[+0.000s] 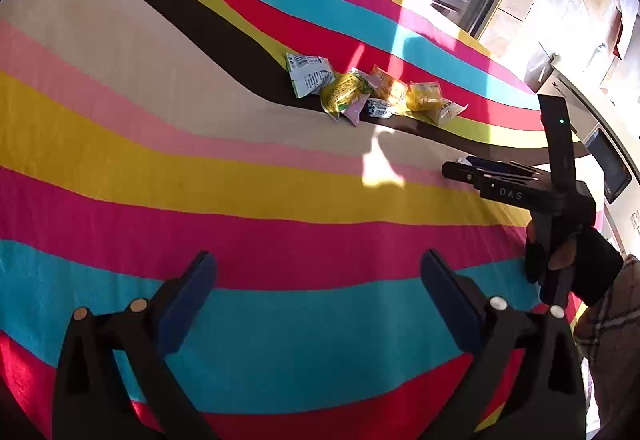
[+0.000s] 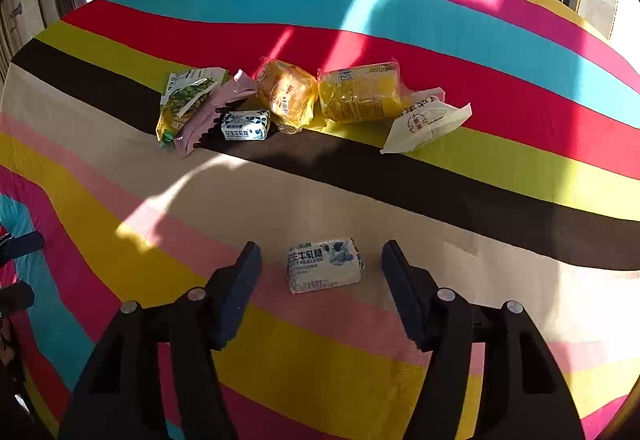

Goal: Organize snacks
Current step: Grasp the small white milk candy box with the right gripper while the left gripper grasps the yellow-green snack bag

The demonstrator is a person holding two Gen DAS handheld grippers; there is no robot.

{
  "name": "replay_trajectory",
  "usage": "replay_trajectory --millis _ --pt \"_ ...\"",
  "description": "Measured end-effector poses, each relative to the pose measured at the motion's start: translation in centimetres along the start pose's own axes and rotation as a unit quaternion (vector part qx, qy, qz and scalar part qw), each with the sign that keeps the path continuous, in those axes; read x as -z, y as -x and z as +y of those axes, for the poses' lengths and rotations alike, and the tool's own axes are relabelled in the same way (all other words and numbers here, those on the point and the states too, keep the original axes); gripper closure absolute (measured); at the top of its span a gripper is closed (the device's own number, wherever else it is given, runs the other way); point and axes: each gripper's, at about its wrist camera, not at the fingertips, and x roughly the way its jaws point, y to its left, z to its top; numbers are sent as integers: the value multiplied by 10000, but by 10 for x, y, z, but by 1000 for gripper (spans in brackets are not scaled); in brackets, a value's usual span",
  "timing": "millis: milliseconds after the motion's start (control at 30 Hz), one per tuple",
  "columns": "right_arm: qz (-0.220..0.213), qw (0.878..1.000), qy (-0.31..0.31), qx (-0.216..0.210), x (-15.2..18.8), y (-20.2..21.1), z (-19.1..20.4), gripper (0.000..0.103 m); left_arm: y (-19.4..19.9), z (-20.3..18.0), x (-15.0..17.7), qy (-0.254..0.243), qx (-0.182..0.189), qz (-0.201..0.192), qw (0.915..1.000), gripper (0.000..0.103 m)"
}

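— Nearest item? Left gripper [image 1: 318, 292]: jaws spread wide, nothing between, over the striped cloth [image 1: 120, 144].
— Right gripper [image 2: 320, 280]?
— Pads parted either side of a white nougat packet [image 2: 325, 266] on the cloth, not touching.
— Remaining stock?
— Snack pile [image 2: 304, 100] beyond, on the dark stripe.

Matt woven striped cloth [image 2: 360, 200]; glossy crinkled plastic snack wrappers [image 2: 360, 92]; matt black plastic right gripper [image 2: 322, 290] with foam-like pads.
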Motion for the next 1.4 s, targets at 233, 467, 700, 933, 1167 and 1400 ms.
replay_trajectory --millis 233,467,700,933,1167,1400 --pt "-275 9991 -314 63 37 40 9 68 -2 1 -1 9 -1 21 10000 2" --pt "-357 9984 -431 75 82 82 57 68 -12 4 -19 66 -152 250 9996 2" --pt "-144 9991 -277 289 87 73 72 68 -59 4 -98 46 -1398 73 9901 1" --pt "-144 9989 -310 333 83 72 69 68 -101 -36 -131 -734 -949 133 9927 2" --pt "-142 9988 -339 319 83 72 68 68 -140 -38 -137 -761 -960 306 9920 59" --pt "-146 9987 -366 336 84 72 67 68 -67 -23 -103 -371 -210 -459 9980 69"
